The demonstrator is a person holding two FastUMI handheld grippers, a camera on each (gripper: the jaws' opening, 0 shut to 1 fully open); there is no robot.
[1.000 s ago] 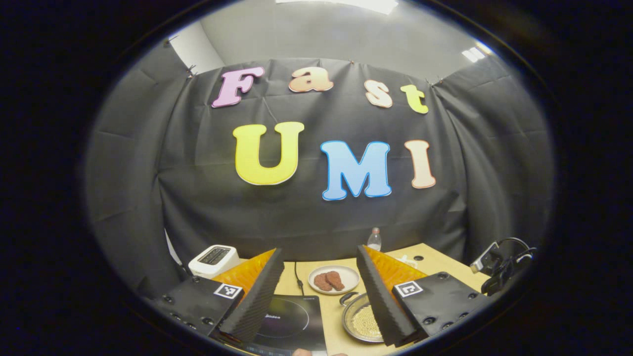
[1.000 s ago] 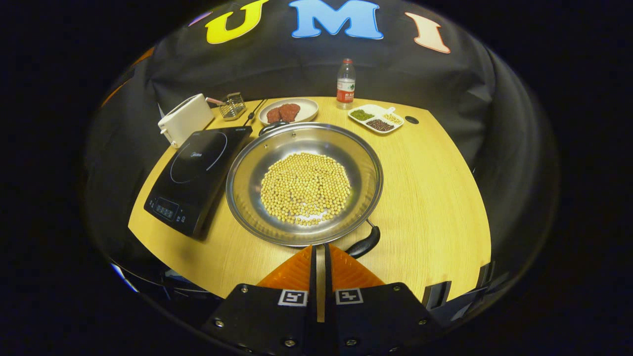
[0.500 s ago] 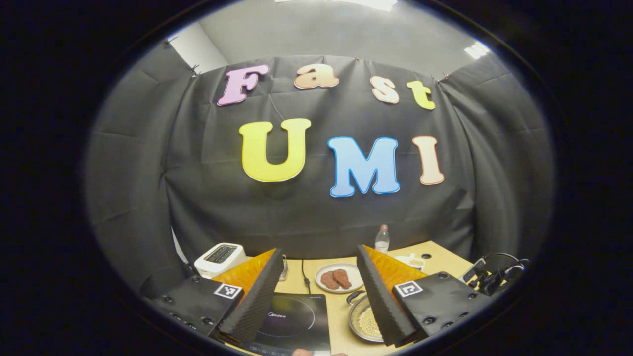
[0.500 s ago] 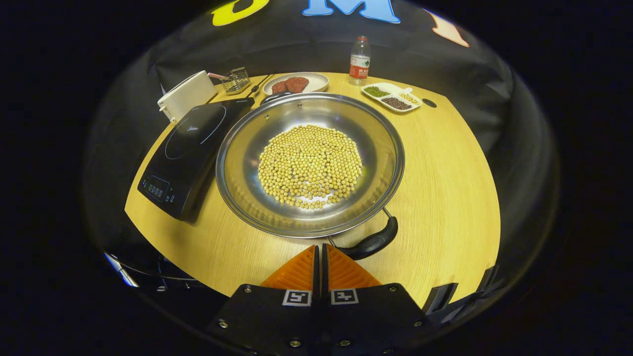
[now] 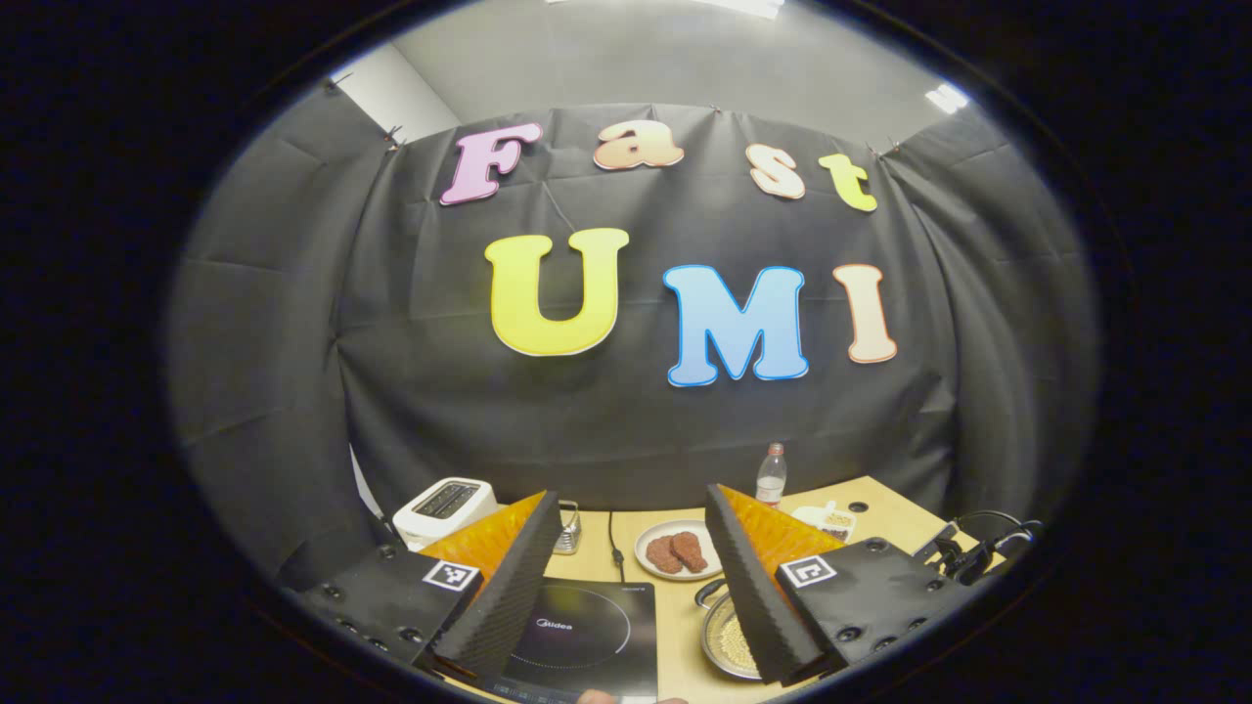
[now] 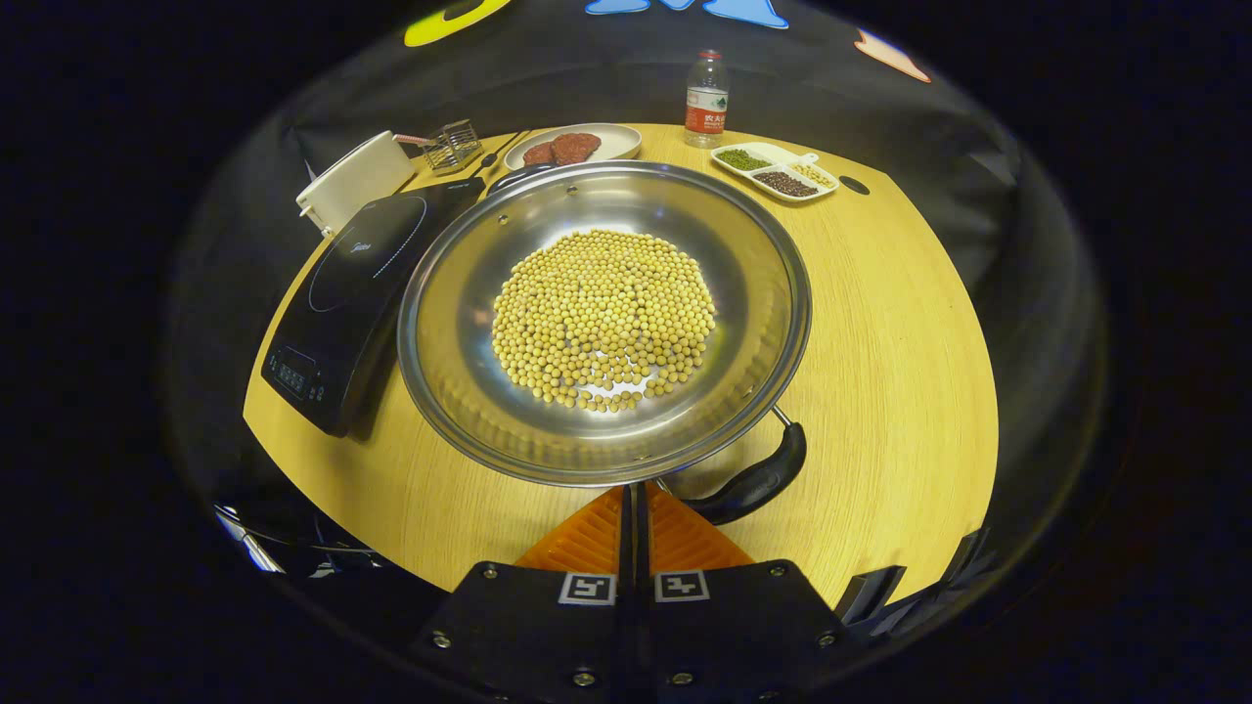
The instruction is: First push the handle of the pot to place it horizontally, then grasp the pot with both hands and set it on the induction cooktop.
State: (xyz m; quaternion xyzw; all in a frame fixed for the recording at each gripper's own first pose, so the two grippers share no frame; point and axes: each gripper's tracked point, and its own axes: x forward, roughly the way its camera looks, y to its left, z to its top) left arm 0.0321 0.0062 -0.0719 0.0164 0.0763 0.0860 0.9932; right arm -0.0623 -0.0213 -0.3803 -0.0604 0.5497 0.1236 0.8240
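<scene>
In the right gripper view a wide steel pot (image 6: 748,293) full of yellow beans (image 6: 602,318) sits mid-table. Its near black handle (image 6: 755,484) points toward me and to the right; the far handle (image 6: 516,176) lies at the back left. My right gripper (image 6: 634,492) is shut with nothing in it, tips under the pot's near rim, just left of that handle. The black induction cooktop (image 6: 347,293) lies directly left of the pot. My left gripper (image 5: 631,499) hangs open and high, with the cooktop (image 5: 587,636) and the pot (image 5: 729,640) low between its fingers.
On the wooden table (image 6: 880,342) the back row holds a white toaster (image 6: 354,181), a small wire basket (image 6: 452,147), a plate of meat (image 6: 572,147), a water bottle (image 6: 706,98) and a divided dish of beans (image 6: 778,174). Bare tabletop lies right of the pot.
My shut right gripper has come in closer and lower to the pot's near rim, and the near handle has slid rightward in its view. The left gripper's view has drifted a little leftward.
</scene>
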